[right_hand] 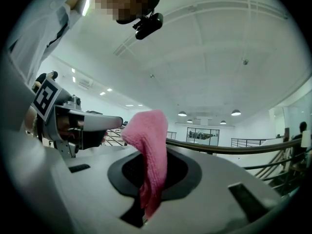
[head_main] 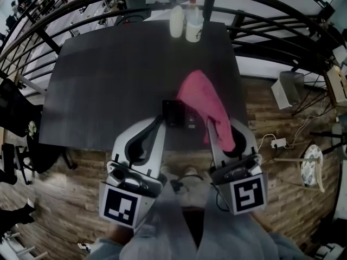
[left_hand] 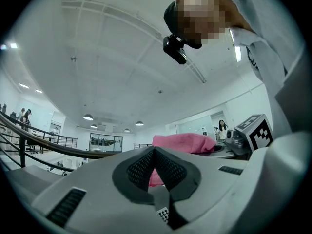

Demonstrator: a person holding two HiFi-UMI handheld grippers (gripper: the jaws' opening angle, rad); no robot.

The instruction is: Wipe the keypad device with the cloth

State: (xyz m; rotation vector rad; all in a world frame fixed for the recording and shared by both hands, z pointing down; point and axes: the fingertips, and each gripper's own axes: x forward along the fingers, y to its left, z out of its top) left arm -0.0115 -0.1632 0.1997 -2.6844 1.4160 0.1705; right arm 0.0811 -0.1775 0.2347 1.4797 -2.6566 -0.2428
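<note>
Both tools sit low at 6 o'clock in the head view, close to the body, jaws aimed toward 12 o'clock and tipped up, so both gripper views mostly catch the ceiling. Left tool (head_main: 157, 124) (left_hand: 154, 150) is clenched tip to tip with nothing in it. Right tool (head_main: 222, 124) (right_hand: 151, 155) is clamped on the pink cloth (head_main: 200, 96) (right_hand: 148, 130), one end pinched between the pads, the rest flopping forward over the tabletop's near edge at about 1 o'clock from the tool. Keypad device (head_main: 174, 112), dark, lies on the dark tabletop (head_main: 119, 80) at its near edge, between the two tools, the cloth overlapping its right side. Two pale bottles (head_main: 176, 20) (head_main: 194, 25) stand side by side at the far edge, 12 o'clock. Left and middle of the tabletop are bare. Curved black railing (head_main: 271, 15) wraps the far side; wood floor (head_main: 260, 107) at 3 o'clock holds a white box (head_main: 287, 88) and a power strip (head_main: 278, 143).
</note>
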